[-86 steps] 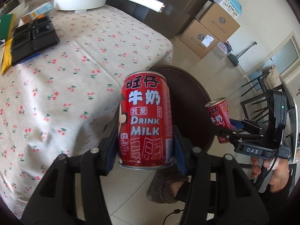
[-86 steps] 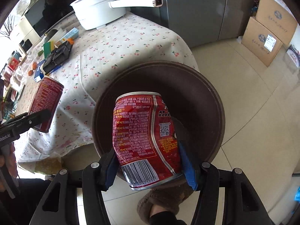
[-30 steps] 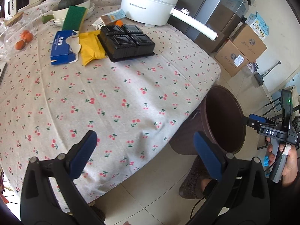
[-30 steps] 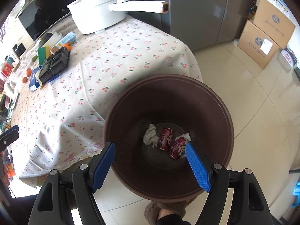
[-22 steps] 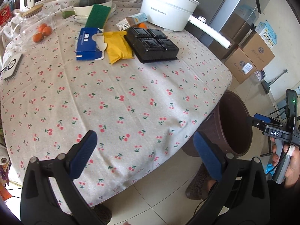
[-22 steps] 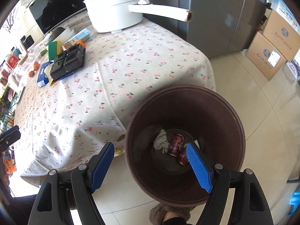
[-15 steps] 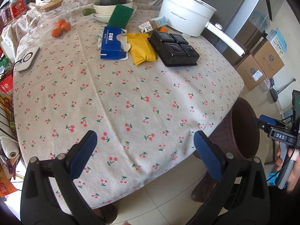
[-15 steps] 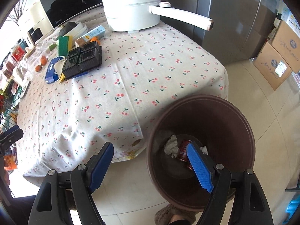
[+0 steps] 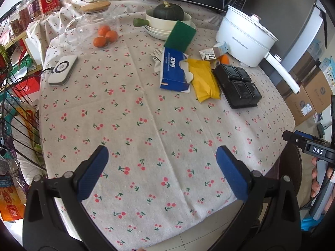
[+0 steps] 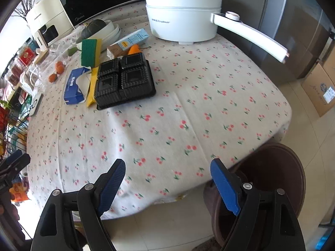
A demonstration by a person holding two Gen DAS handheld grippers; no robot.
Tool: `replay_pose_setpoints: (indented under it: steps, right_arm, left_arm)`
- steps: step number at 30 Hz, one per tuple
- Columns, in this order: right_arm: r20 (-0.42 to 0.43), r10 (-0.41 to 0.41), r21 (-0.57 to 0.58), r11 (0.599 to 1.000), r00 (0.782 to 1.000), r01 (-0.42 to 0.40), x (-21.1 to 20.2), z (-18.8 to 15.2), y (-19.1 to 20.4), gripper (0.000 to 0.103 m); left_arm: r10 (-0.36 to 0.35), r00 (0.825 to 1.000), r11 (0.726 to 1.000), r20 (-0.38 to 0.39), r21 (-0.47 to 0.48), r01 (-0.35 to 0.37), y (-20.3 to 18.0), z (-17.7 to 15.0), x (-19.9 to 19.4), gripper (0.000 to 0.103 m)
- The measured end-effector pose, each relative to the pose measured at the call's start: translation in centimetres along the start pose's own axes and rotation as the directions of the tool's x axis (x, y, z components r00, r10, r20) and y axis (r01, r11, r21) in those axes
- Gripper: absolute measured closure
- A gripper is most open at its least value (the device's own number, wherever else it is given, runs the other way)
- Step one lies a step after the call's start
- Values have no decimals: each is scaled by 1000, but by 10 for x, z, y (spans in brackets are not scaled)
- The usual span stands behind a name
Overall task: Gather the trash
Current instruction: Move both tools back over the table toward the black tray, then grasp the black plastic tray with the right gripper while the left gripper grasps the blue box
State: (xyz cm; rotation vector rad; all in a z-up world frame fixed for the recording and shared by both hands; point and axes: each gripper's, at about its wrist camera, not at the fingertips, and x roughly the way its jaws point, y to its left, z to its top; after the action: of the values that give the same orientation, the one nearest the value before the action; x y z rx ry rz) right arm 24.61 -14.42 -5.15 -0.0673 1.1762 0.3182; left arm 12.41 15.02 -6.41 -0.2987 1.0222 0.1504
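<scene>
My left gripper (image 9: 162, 165) hangs open over the near part of the cherry-print tablecloth (image 9: 146, 129), nothing between its blue pads. My right gripper (image 10: 167, 177) is over the table's near edge, its jaws opening wider and empty. The brown bin (image 10: 272, 167) stands on the floor at the table's right; its inside is hidden now. On the cloth lie a black plastic tray (image 9: 237, 85) (image 10: 123, 81), a torn blue tissue box (image 9: 173, 71) (image 10: 76, 85), a yellow packet (image 9: 206, 81) and a small carton (image 10: 129, 40).
A white electric pot (image 9: 245, 39) (image 10: 182, 10) with a long handle stands at the back. A bowl stack with a squash (image 9: 167, 14), a green sponge (image 9: 181, 35), oranges (image 9: 104, 35) and a glass jug (image 9: 92, 23) sit behind. Cardboard boxes (image 10: 320, 87) are on the floor right.
Both cans were dropped into the bin, and both grippers, empty, swung left from the bin to over the table. The bin slid to the right edge of both views.
</scene>
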Motion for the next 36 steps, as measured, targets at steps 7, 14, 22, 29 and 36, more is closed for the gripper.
replay_pose_setpoints:
  steps: [7,14,22,29,36]
  right_arm:
    - [46,-28,-88,996,999,32,20,47,56,15]
    - [75,-123,-247,959,990,138,60,60,123,15]
    - [122,-338,-371,857,933,359,109,64,157,18]
    - [149,-355,-362,849,923,385,92,69,137,41]
    - [126,-145,-159,974,981,164,32,64,69,41]
  left_arm:
    - [0,1000,998,-29,-64,-2,15,10,11,1]
    - [80,997,994,-8,-69,-80,35,15,9,1]
    - [86,996,994,-32,-58,-87,45,11,11,1]
    - [74,997,996,-36,-46,-76,44,8,10,1]
    - [47,998,999,-38,-13,-47,31,2,9,1]
